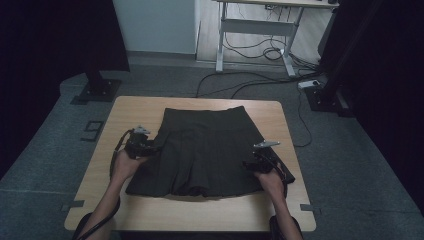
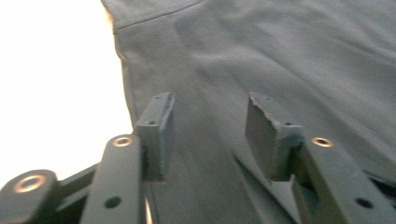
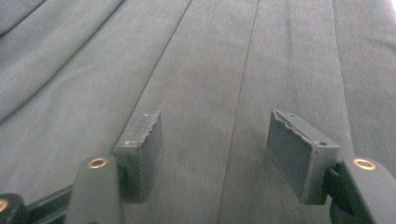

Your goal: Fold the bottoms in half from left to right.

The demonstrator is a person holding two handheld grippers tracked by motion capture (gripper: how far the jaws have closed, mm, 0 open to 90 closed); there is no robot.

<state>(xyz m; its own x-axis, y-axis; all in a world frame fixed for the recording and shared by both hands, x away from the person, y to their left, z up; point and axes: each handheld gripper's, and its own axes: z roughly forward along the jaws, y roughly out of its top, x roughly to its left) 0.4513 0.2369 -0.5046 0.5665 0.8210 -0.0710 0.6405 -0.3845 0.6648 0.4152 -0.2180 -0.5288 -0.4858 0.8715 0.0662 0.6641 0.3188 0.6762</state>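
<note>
High view: skirt [image 1: 207,150] lies mid-frame on the desk [image 1: 140,107]; left claw [image 1: 148,148] and right claw [image 1: 252,164] sit at its 2 side edges, both half open, holding nothing.

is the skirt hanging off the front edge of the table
No, in the high view the skirt lies flat and wholly on the table, with a strip of bare wood between its hem and the near edge.

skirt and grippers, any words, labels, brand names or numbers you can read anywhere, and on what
None can be read.
Skirt: plain dark pleated fabric, no tag or print in sight.
Left gripper and right gripper: bare black jaws, no markings.
Table: plain wood, no writing.
</note>
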